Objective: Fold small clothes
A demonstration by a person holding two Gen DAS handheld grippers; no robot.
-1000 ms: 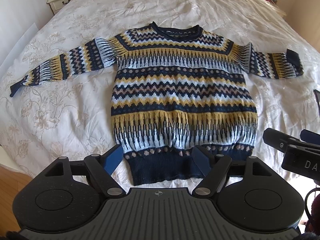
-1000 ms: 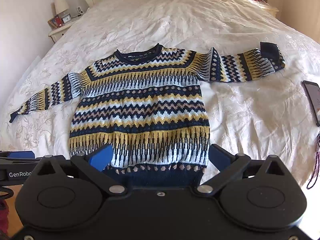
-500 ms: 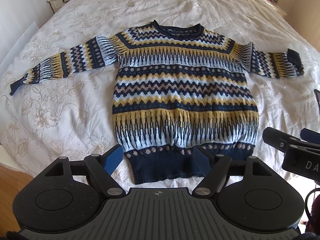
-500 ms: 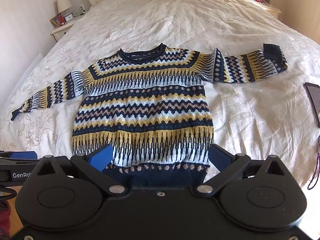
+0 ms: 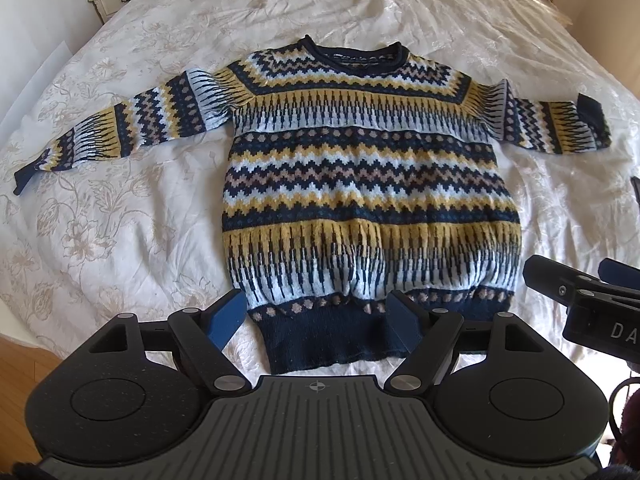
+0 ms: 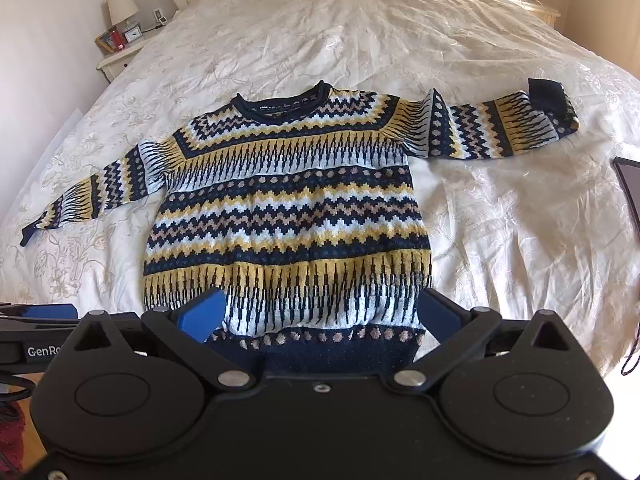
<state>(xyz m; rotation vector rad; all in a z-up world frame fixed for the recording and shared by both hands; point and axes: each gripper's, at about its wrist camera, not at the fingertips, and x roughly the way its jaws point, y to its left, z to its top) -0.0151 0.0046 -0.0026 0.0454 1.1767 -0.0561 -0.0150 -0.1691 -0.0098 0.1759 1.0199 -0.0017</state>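
A knitted sweater [image 5: 368, 184] with navy, yellow and pale blue zigzag bands lies flat, face up, on the bed, both sleeves spread out; it also shows in the right wrist view [image 6: 288, 216]. My left gripper [image 5: 316, 320] is open, hovering just above the navy hem [image 5: 332, 340] near its left part. My right gripper [image 6: 320, 316] is open above the hem [image 6: 320, 350], its blue fingers [image 6: 202, 314] straddling the lower body. Neither holds anything. The right gripper's side shows at the left wrist view's right edge [image 5: 580, 296].
The cream floral bedspread [image 5: 120, 240] covers the bed. A bedside cabinet [image 6: 120, 56] with lamp and clock stands far left. A dark phone [image 6: 630, 188] lies on the bed at right. Wooden floor [image 5: 24, 364] shows at the near left.
Both grippers have moved slightly forward and up over the hem; the sweater sits a bit lower in both views. The sweater itself has not moved.
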